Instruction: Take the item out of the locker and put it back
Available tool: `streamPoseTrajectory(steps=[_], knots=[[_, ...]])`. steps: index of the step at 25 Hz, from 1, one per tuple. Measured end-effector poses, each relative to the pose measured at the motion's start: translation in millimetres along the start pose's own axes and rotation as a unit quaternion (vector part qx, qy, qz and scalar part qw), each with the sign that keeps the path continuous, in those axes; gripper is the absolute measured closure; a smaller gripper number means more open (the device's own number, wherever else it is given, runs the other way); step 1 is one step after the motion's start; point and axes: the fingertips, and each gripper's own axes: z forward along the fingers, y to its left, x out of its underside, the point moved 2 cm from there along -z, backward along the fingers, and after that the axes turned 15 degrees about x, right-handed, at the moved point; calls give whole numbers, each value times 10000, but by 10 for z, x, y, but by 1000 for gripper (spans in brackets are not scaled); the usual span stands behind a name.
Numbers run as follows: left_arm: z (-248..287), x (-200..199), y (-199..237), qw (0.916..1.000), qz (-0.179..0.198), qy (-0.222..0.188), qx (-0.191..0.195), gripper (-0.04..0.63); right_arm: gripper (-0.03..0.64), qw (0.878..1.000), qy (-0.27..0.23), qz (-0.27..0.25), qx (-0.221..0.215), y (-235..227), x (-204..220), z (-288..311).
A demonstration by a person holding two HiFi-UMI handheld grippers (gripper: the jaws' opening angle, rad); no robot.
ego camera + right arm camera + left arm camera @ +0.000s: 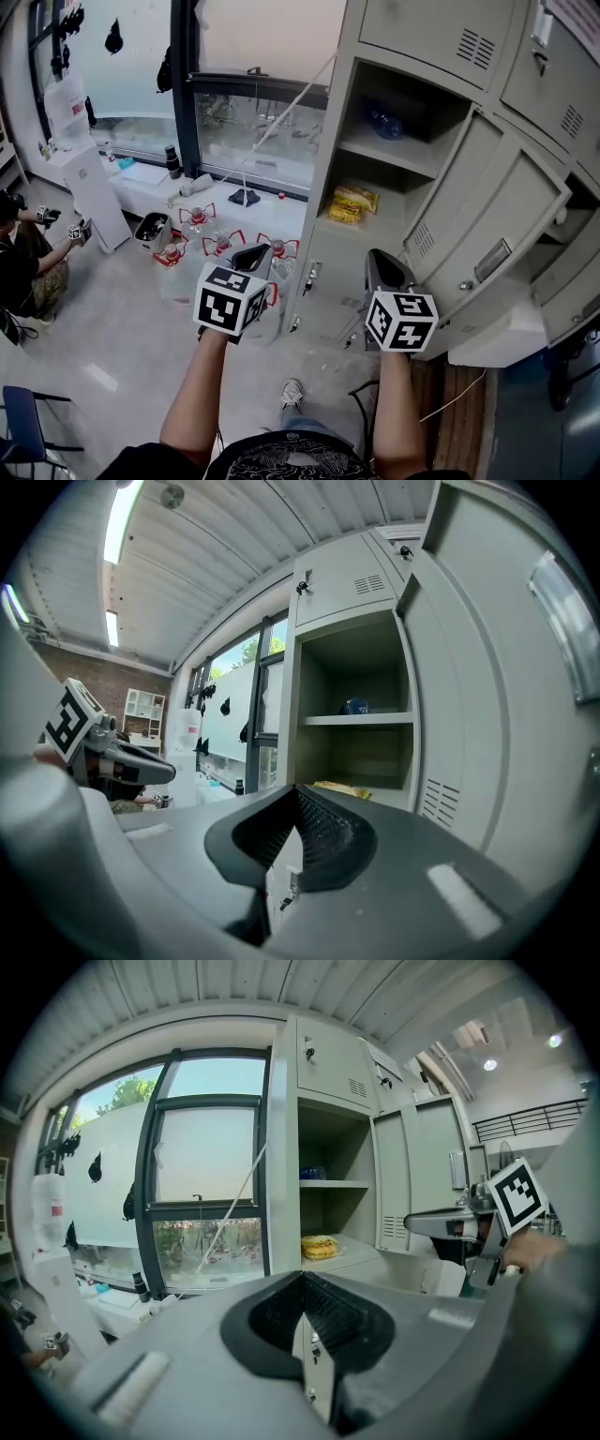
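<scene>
The grey locker (335, 122) stands in front of me with its door (487, 225) swung open to the right. A yellow packet (349, 204) lies on the compartment's floor, and a blue item (385, 123) sits on the shelf above it. Both show again in the left gripper view as the yellow packet (319, 1247) and the blue item (313, 1173). My left gripper (255, 251) and right gripper (378, 258) hover side by side below the opening, outside the compartment. Each is shut with nothing in it, as the left gripper (302, 1279) and right gripper (298, 791) show close up.
Several water bottles with red handles (211, 239) stand on the floor left of the locker by the window. A white board (94, 192) leans further left, near a crouching person (23, 253). A blue chair (23, 427) sits at the lower left. Closed lockers (323, 281) lie below.
</scene>
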Motion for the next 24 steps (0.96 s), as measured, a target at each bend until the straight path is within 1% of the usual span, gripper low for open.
streamPoseTrajectory(steps=[4, 13, 24], knots=[[-99, 25, -20, 10000, -37, -14, -18, 595, 592, 10000, -65, -3, -4, 12, -30, -123], [-181, -60, -162, 9999, 90, -54, 48, 594, 592, 9999, -144, -25, 6, 32, -59, -327], [-194, -60, -250, 9999, 135, -45, 66, 595, 592, 9997, -254, -42, -1, 19, -92, -415]])
